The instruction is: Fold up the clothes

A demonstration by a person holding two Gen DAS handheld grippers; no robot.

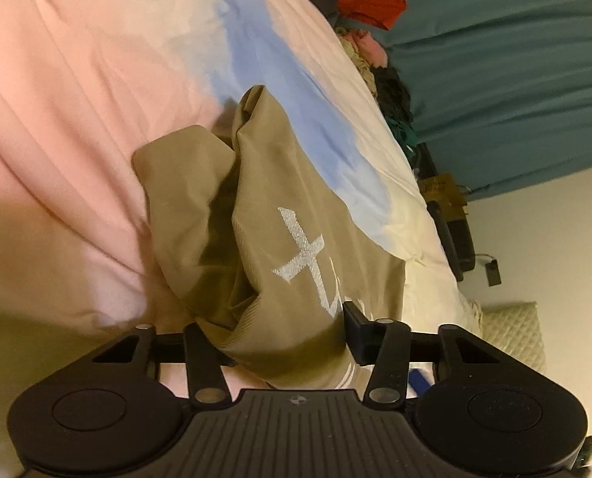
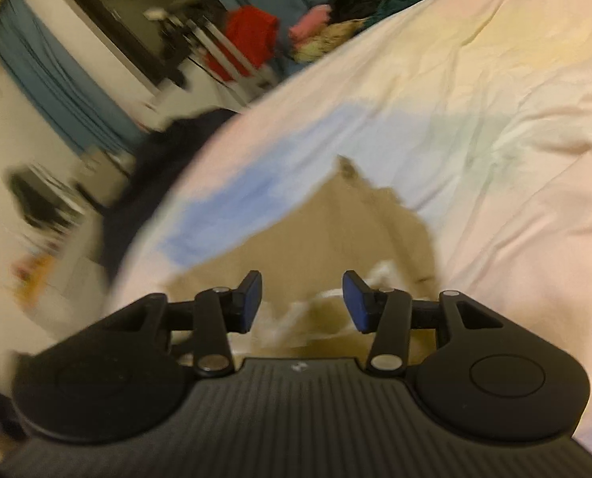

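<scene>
Though partly gathered, the tan cotton garment with a white printed emblem [image 1: 296,239] is far from folded: it lies bunched on the pink, cream and blue bedspread [image 1: 77,99], one flap rolled over into a deep crease, edges uneven, no flat rectangle yet. Left gripper [image 1: 292,338] has the near hem bunched between its half-closed jaws; only one pad shows and the other side is buried in cloth, so a firm pinch can't be confirmed. Right gripper [image 2: 302,302] stands open just above the same garment, blue pads apart, nothing gripped; that view is blurred. Judged stage: early to middle. Left to do: flatten, square the edges, make the folds. Piled clothes [image 1: 375,51] wait beyond the bed.
</scene>
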